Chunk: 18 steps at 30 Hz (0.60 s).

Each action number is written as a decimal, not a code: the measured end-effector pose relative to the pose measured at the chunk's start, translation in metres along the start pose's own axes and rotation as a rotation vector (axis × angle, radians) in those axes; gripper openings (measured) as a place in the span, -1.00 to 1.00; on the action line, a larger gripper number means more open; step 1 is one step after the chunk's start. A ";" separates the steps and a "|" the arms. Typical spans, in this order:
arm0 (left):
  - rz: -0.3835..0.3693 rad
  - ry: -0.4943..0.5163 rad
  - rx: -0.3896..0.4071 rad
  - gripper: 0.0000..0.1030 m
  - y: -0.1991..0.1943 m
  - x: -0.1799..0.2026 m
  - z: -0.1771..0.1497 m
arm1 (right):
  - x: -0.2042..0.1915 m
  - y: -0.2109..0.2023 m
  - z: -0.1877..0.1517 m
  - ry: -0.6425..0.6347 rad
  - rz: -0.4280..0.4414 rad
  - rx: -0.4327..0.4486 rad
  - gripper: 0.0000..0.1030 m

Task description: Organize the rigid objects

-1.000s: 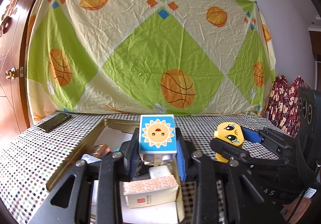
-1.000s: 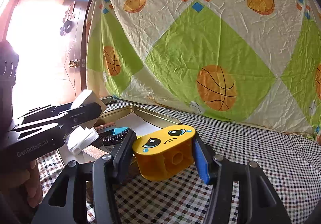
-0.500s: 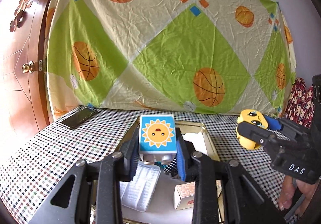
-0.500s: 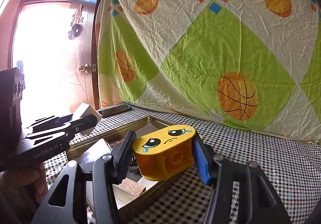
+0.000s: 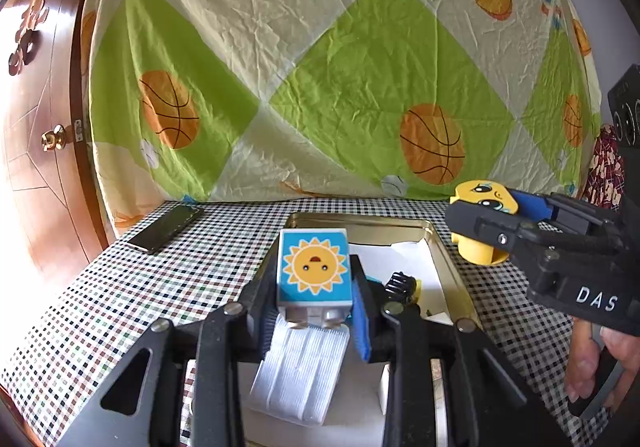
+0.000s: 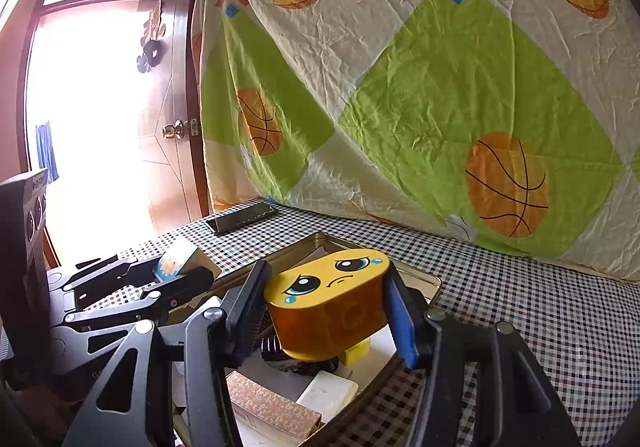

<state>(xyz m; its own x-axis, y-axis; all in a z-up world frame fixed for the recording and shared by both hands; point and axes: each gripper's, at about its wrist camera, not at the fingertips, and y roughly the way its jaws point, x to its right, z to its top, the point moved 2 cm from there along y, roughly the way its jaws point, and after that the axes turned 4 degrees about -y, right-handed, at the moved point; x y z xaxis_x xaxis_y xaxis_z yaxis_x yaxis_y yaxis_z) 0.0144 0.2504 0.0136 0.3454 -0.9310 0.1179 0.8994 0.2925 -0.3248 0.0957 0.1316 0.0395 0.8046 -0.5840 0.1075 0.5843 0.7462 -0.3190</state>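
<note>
Two tongs, left tongs gripping sun block, "DAS"-marked right tongs gripping crying-face block

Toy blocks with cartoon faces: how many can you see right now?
2. The blue sun-face block is gripped in the left tool; the yellow crying-face block is gripped in the right tool. Both hang over the metal tray, whose clutter may hide more.
</note>
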 end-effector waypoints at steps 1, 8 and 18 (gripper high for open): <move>0.001 0.001 -0.005 -0.41 0.001 -0.001 0.000 | -0.001 0.003 0.000 -0.002 -0.003 -0.008 0.11; -0.012 0.003 -0.055 -0.41 0.014 -0.004 -0.003 | 0.005 0.027 -0.004 0.048 -0.018 -0.065 0.11; -0.020 0.007 -0.097 -0.41 0.026 -0.004 -0.011 | 0.002 0.049 -0.019 0.050 0.016 -0.150 0.11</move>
<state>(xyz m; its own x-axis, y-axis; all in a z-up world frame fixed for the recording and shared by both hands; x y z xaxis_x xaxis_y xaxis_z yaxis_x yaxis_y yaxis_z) 0.0334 0.2591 -0.0058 0.3253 -0.9381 0.1188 0.8758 0.2516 -0.4120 0.1237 0.1608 0.0060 0.8051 -0.5905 0.0554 0.5460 0.7015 -0.4580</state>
